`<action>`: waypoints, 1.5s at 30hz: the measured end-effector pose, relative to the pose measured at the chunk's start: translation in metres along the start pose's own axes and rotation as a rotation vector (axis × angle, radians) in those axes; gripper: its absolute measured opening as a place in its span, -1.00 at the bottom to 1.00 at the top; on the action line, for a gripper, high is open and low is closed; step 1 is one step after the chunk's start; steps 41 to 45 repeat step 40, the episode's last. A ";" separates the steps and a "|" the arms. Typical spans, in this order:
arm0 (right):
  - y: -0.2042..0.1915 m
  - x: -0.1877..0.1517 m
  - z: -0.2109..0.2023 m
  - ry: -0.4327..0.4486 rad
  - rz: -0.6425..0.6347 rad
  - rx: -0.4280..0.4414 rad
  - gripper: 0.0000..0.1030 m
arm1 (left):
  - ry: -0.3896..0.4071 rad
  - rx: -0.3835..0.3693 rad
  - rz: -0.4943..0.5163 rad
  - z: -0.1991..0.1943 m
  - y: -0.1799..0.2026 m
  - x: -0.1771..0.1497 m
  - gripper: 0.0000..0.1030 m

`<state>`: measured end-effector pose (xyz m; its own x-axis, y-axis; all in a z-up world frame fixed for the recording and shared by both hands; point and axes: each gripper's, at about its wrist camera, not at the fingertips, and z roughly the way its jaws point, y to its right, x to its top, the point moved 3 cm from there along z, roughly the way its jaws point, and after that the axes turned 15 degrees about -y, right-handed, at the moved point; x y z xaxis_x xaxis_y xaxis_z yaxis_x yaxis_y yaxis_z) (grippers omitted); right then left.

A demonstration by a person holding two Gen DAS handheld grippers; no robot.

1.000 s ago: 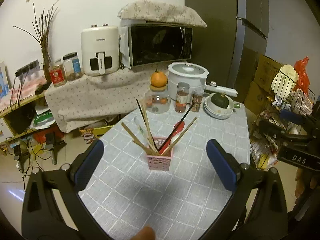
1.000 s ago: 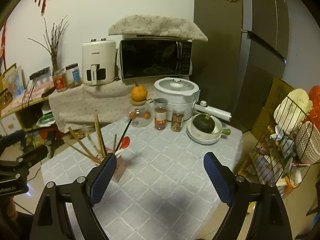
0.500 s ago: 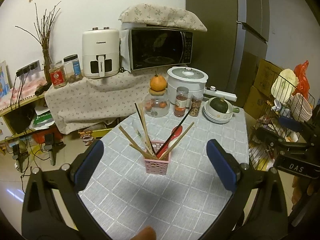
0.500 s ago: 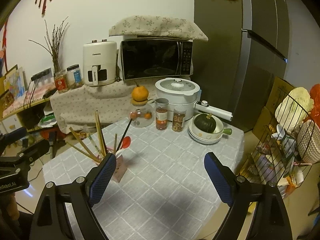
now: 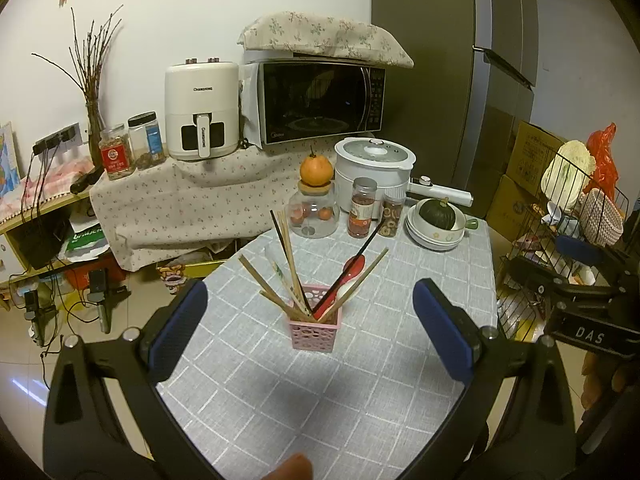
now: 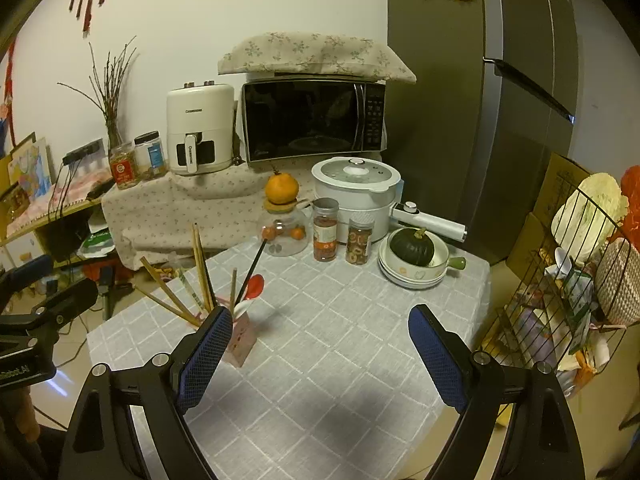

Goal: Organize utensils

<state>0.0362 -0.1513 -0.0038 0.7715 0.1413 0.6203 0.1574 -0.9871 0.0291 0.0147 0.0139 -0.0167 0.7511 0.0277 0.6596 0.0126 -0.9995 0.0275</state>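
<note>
Your left claw (image 5: 306, 322) and right claw (image 6: 320, 340) both gape wide, gripping nothing — the pink utensil basket (image 5: 315, 330) stands on the desk (image 5: 360, 380), chopsticks (image 5: 290, 264) fanned out inside.

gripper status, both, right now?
Left gripper: open, holding nothing; the pink utensil basket stands on the table beyond it, untouched.
Right gripper: open, holding nothing.
</note>
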 end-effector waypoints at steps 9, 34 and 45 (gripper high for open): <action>0.000 -0.001 0.002 -0.001 0.001 -0.003 0.77 | 0.014 0.005 -0.006 -0.002 -0.001 0.003 0.98; -0.002 -0.002 0.003 -0.007 0.001 0.002 0.77 | 0.008 0.035 0.002 0.000 -0.002 0.002 0.98; -0.003 -0.002 0.004 -0.009 0.005 0.002 0.77 | 0.001 0.027 0.008 0.001 -0.002 0.002 0.98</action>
